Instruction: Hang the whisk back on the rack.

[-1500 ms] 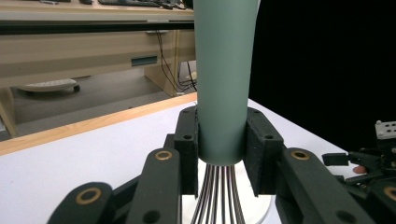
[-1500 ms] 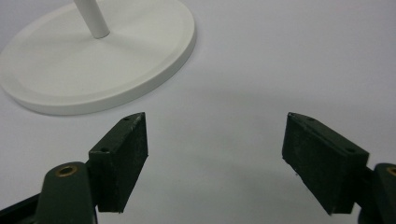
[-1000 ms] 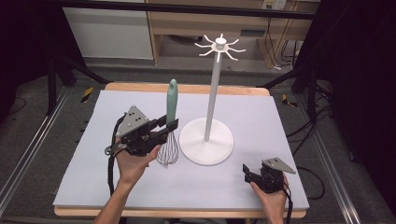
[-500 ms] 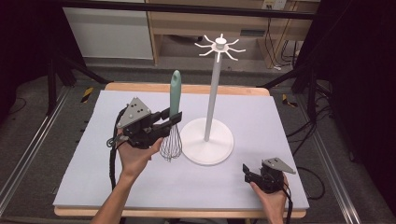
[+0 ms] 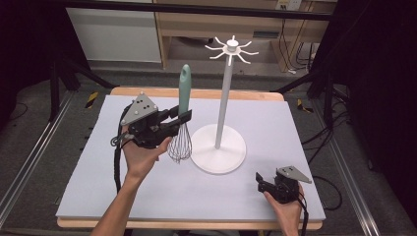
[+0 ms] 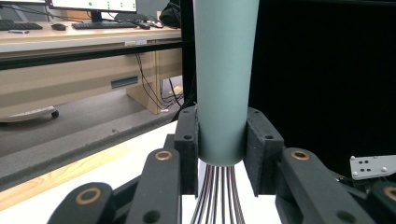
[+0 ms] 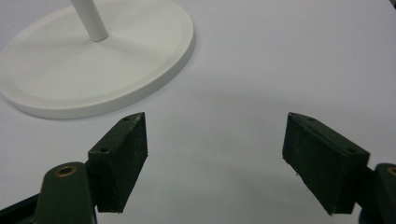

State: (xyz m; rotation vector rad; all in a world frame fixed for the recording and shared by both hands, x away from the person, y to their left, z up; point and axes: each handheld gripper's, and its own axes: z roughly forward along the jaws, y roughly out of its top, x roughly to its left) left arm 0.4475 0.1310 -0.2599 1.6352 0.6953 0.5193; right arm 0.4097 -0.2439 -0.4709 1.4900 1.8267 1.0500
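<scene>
left gripper [image 5: 183,118]: fingers clamp teal-handled wire whisk [image 5: 184,96] (upright) | right gripper [image 5: 261,183]: fingers spread, nothing between, near white round-based hook stand [image 5: 219,147]

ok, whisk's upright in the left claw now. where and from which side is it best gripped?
Grip the whisk at the thick bottom of its green handle, just above the wires, coming in level from the side. The left claw is shut there now, pads flat on the handle's sides. The handle is smooth and narrows upward; the wires would flex, so neither suits as well.
</scene>
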